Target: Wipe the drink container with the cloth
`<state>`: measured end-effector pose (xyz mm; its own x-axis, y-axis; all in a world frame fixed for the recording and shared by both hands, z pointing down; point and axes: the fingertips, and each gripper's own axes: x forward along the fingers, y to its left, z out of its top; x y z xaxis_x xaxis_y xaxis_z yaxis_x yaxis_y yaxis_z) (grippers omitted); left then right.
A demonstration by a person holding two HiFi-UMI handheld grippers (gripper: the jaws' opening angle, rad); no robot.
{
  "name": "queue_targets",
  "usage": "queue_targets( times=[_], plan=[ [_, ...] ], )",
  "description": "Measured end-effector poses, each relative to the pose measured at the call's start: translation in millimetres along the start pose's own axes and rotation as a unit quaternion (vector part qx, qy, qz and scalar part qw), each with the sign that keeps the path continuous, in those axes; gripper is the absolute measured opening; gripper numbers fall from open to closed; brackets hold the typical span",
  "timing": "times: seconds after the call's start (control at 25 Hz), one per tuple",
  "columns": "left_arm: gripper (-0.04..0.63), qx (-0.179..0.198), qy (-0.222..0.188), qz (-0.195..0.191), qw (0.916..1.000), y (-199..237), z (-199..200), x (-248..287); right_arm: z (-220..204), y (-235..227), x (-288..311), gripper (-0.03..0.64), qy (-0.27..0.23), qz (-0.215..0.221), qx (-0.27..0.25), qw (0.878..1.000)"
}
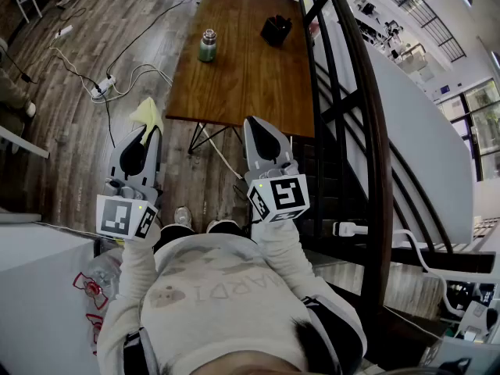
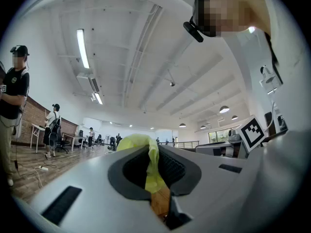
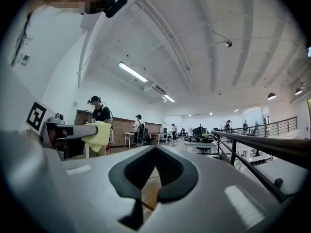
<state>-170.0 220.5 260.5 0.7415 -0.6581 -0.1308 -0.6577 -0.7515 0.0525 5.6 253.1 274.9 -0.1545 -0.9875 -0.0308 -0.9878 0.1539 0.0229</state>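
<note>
The drink container, a small green bottle with a silver lid, stands on the wooden table near its left edge, well ahead of both grippers. My left gripper is shut on a yellow cloth that sticks out past its tips. In the left gripper view the cloth is pinched between the jaws of the left gripper. My right gripper is shut with nothing in it. The right gripper view shows the right gripper with its jaws together, and the cloth off to its left.
A black holder sits on the table's far right. A power strip and cables lie on the wood floor at left. A dark stair railing runs along the right. A person stands far left; others are in the distance.
</note>
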Motion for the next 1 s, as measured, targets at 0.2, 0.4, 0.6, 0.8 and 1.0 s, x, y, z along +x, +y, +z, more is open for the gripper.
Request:
queue_targets(
  times=[0.2,0.4,0.6,0.8,1.0],
  plan=[
    [0.031,-0.003,-0.001,-0.006,1.0000,11,-2,3,-3,5,10,0.011,0.002,-0.003,-0.001,1.000],
    [0.031,-0.006,0.000,-0.015,0.9999,23,-3,9,-4,8,22,0.011,0.005,-0.012,-0.003,1.000],
    [0.031,-0.006,0.001,-0.026,0.9996,40,-6,16,-5,13,38,0.011,-0.002,-0.019,-0.004,1.000],
    [0.031,-0.008,0.003,-0.041,0.9991,59,-8,21,-3,21,54,0.011,-0.012,-0.030,-0.003,0.999],
    [0.031,-0.011,0.003,-0.054,0.9985,77,-12,25,-3,28,67,0.011,-0.019,-0.043,-0.004,0.999]
  ],
)
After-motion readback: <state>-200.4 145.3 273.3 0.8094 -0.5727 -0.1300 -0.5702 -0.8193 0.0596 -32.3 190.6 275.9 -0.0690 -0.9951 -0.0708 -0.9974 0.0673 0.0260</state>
